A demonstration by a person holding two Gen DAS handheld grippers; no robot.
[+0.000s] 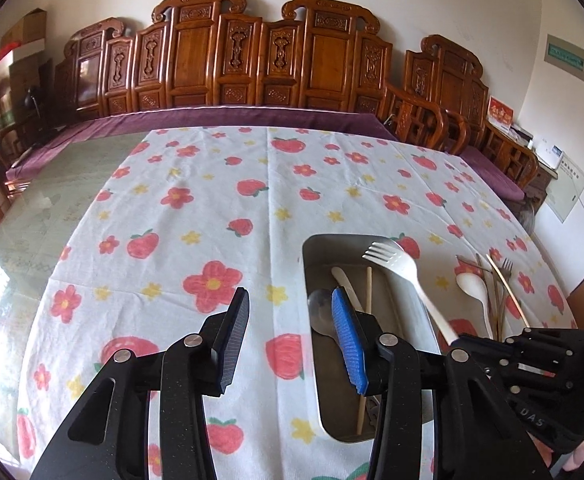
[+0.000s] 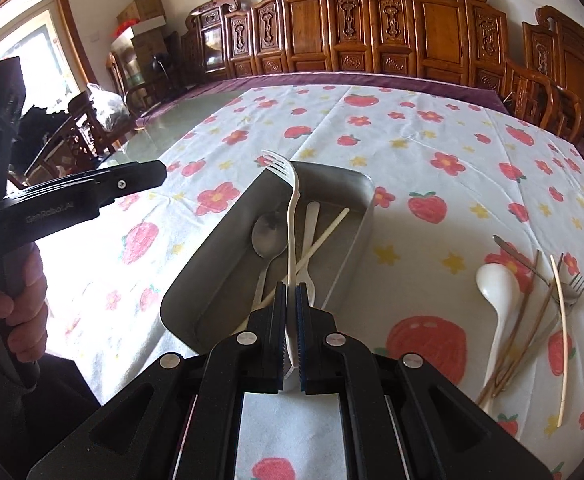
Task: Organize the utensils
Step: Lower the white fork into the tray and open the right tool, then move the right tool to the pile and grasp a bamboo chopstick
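right gripper (image 2: 290, 320): clenched on the white fork (image 2: 292, 216) by its handle end
fork axis: runs straight ahead of me, tines over the tray (image 2: 228, 216) far rim
left gripper (image 1: 288, 344): released, idle, left of tray
nearer: my right

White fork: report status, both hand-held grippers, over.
Right hand-held gripper shut on white fork, tines up over metal tray. Left hand-held gripper open, empty. Nothing blocking the tray.

floral tablecloth (image 1: 212, 208), carved wooden benches (image 1: 252, 56), cardboard boxes (image 2: 142, 8)
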